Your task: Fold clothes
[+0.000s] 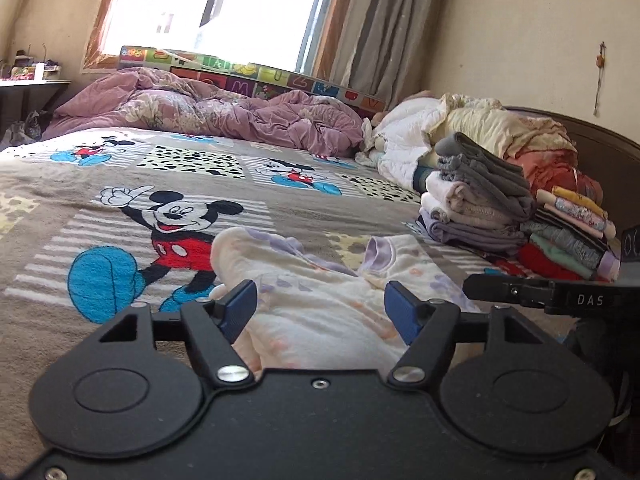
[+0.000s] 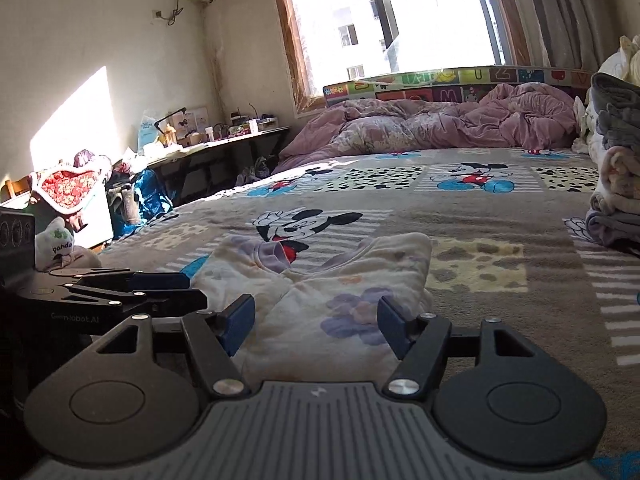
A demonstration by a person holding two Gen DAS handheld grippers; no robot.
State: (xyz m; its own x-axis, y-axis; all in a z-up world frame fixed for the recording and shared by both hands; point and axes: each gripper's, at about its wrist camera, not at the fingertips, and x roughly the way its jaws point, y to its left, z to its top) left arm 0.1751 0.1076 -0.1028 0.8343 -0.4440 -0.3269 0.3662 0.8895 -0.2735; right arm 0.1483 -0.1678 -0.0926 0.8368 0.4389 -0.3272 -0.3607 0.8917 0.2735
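Both tongs, left (image 1: pixel 320 304) and right (image 2: pixel 316 320), held wide over cream garment (image 2: pixel 340 296); near hem hidden by tongs.

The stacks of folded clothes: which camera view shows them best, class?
The left wrist view: both stacks of folded clothes appear whole on the bed's right side. The right wrist view catches only one stack's edge, cropped.

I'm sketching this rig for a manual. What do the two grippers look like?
Both are matte black with round discs, silver screws and blue ribbed fingers. The left gripper reads "Geniobot.AI" on its side; the right gripper has a grey ribbed base and reads "DAS".
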